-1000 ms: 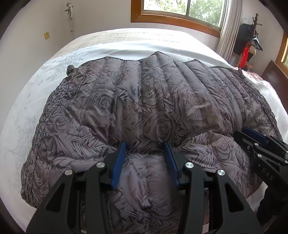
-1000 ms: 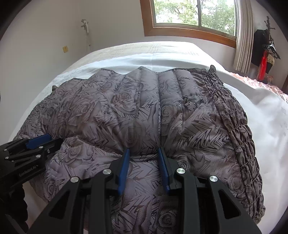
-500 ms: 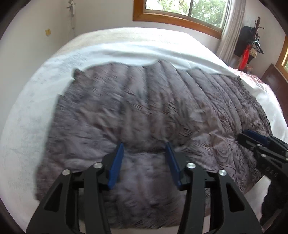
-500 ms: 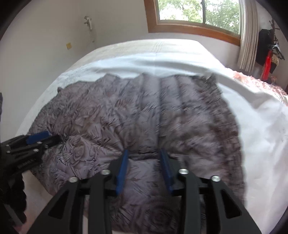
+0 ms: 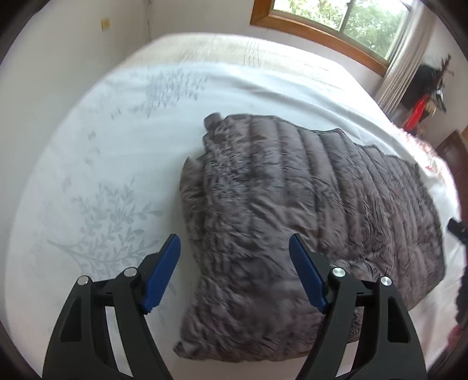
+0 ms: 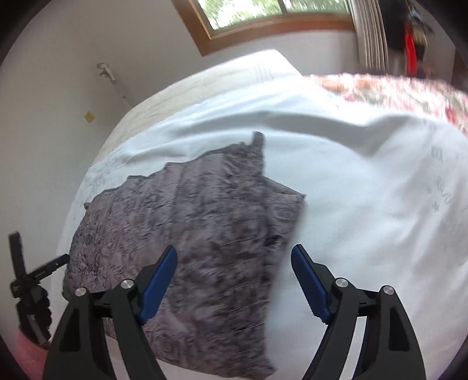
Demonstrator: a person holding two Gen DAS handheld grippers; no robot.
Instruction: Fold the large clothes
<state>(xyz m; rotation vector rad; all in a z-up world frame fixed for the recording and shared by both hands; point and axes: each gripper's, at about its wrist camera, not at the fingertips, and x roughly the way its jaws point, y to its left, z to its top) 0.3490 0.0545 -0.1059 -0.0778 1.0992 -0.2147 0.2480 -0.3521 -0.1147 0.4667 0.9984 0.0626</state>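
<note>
A grey quilted down jacket with a rose print [image 5: 307, 210] lies folded on the white bed sheet [image 5: 102, 163]. It also shows in the right wrist view [image 6: 199, 233]. My left gripper [image 5: 234, 271] is open and empty, above the jacket's near left edge. My right gripper [image 6: 234, 280] is open and empty, above the jacket's near right edge. The left gripper also shows at the left rim of the right wrist view [image 6: 32, 277]. The frames are motion-blurred.
The bed [image 6: 365, 190] fills both views, with a red floral cover [image 6: 395, 90] at its far right. A wood-framed window [image 5: 321, 23], a curtain [image 5: 403, 67] and a red-and-black item on a stand [image 5: 424, 99] are behind. White walls stand on the left.
Both grippers have let go of the jacket's folded edge and opened wide. Both have pulled up and back, the left swinging leftward and the right swinging rightward. The jacket now lies flat.
</note>
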